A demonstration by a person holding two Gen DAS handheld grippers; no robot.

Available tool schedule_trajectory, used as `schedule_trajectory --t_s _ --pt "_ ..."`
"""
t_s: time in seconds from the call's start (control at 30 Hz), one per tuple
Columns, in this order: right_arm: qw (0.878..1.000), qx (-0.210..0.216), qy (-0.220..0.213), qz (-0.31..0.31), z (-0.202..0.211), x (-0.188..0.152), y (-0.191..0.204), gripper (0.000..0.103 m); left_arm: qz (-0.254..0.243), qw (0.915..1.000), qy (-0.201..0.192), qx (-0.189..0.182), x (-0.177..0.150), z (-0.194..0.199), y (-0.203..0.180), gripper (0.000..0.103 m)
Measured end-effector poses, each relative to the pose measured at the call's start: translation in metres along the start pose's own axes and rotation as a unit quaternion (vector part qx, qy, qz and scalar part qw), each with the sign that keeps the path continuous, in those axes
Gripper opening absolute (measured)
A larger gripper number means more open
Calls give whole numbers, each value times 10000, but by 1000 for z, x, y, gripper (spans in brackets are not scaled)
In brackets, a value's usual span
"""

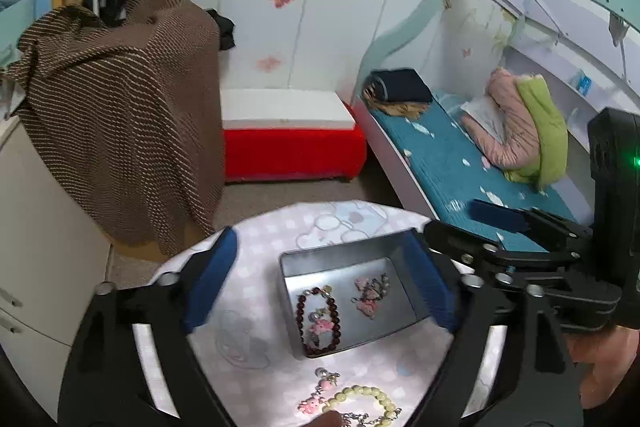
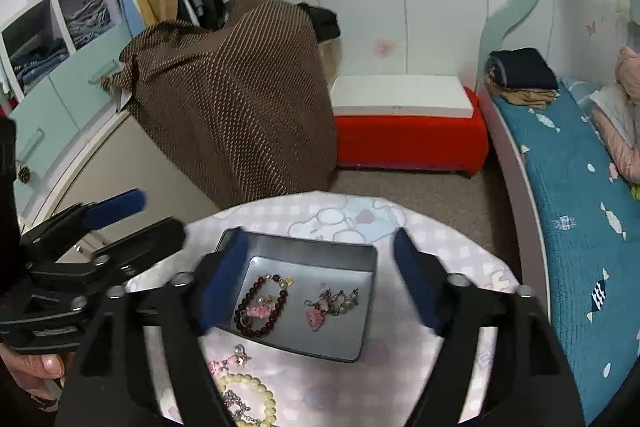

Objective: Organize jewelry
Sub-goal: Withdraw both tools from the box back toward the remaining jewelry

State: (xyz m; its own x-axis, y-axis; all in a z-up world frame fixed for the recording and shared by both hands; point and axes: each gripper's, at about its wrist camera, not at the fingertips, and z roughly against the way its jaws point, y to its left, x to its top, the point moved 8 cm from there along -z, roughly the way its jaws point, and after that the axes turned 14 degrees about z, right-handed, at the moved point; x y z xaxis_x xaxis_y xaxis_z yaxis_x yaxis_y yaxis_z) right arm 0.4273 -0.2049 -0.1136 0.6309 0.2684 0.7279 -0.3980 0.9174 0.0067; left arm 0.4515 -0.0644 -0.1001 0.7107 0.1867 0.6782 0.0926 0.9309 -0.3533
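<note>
Still loose on the desk (image 2: 472, 259): cream bead bracelet (image 2: 256, 399) and pink charm (image 2: 224, 365), just short of the tin (image 2: 362, 343). Both wide open, empty: left gripper (image 1: 320, 283), right gripper (image 2: 320, 279). Nearer the left.

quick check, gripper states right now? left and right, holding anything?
Left gripper: open, holding nothing, hovering over the metal tray.
Right gripper: open, holding nothing, also above the tray.

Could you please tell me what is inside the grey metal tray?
The grey metal tray holds a dark red bead bracelet with a pink charm and a pink charm cluster. A blue finger pad hides its left corner.
</note>
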Motion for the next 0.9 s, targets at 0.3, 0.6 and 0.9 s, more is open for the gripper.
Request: schedule_trajectory --t_s 0.3,0.6,0.9 --pt "9985 -236 -386 -317 32 3 -10 96 12 9965 -676 490 -2 48 16 98" --pt "9965 -323 -742 -219 75 -5 3 96 166 9920 -1021 726 -19 90 33 98" --pt "9963 -303 -804 -57 96 -29 23 96 216 9903 -1053 885 -52 113 47 98"
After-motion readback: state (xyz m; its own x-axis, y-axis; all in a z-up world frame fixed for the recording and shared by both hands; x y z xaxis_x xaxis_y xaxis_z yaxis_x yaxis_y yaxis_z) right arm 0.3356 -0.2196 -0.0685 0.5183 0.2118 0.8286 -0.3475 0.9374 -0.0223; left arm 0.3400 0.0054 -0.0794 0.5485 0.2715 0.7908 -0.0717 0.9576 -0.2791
